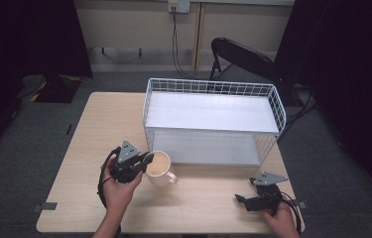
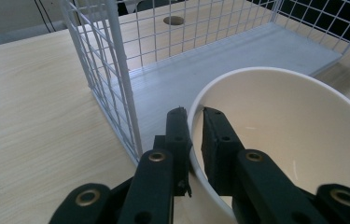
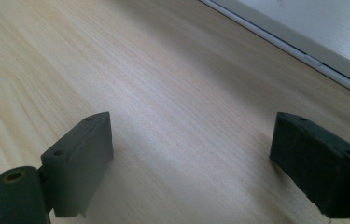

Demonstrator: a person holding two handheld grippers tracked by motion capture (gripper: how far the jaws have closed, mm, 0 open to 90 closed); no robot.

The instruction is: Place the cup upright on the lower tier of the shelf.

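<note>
Cream mug sits on the wooden table, just in front of the white wire rack's left corner. Left gripper pinches the mug rim, one jaw outside, one inside. Right gripper rests near the table's right edge, jaws spread wide over bare wood.

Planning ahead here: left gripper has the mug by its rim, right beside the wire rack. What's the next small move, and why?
Probably lift the mug a little: the left gripper pinches its rim, one jaw inside, one outside, and the rack's corner post stands close beside it.
</note>
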